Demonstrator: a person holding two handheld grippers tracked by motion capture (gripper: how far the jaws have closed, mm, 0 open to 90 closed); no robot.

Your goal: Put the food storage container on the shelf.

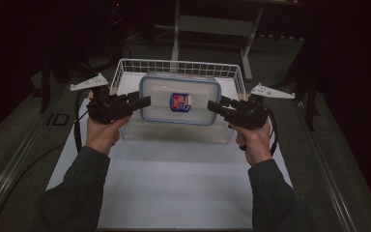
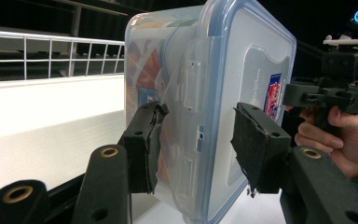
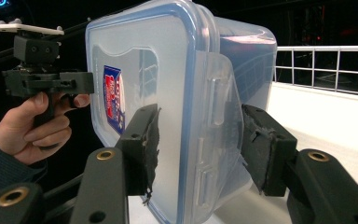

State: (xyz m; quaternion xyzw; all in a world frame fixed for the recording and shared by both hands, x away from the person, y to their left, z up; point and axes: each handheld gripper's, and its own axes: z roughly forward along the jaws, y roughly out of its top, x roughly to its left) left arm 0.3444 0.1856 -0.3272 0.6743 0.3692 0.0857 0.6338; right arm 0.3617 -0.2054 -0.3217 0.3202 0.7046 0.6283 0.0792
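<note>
A clear plastic container (image 1: pixel 179 87) with a blue-rimmed lid and a red-and-blue label (image 1: pixel 180 102) hangs level over the front of a white wire basket (image 1: pixel 174 64). My left gripper (image 1: pixel 145 102) is shut on its left end and my right gripper (image 1: pixel 213 106) on its right end. In the left gripper view the container (image 2: pixel 214 70) sits between the pads of the left gripper (image 2: pixel 198 140), over a side latch. In the right gripper view the right gripper (image 3: pixel 198 140) clamps the container (image 3: pixel 168 70) the same way at the opposite latch.
The basket stands at the far end of a white board (image 1: pixel 174 179) that covers the table. Its wire wall (image 2: pixel 51 44) runs behind the container. A metal table frame (image 1: pixel 176 29) stands further back in the dark. Dark rails run along both sides of the board.
</note>
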